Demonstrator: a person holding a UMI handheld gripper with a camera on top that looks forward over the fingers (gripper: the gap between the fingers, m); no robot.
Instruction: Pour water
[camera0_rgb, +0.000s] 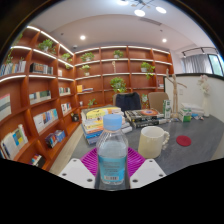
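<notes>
A clear plastic water bottle (112, 152) with a pale blue cap and a light label stands upright between my fingers. My gripper (112, 166) is shut on the bottle, both magenta pads (92, 160) pressing its lower body. Just to the right of the bottle, a little beyond the fingers, a cream mug (152, 141) with its handle to the right stands on the grey table (190, 150). The bottle's base is hidden behind the fingers.
Stacked books (96, 124) and boxes lie behind the bottle and mug. A red round coaster (184, 141) lies right of the mug. Wooden bookshelves (35, 100) line the left and back walls, with a chair (128, 100) at the table's far end.
</notes>
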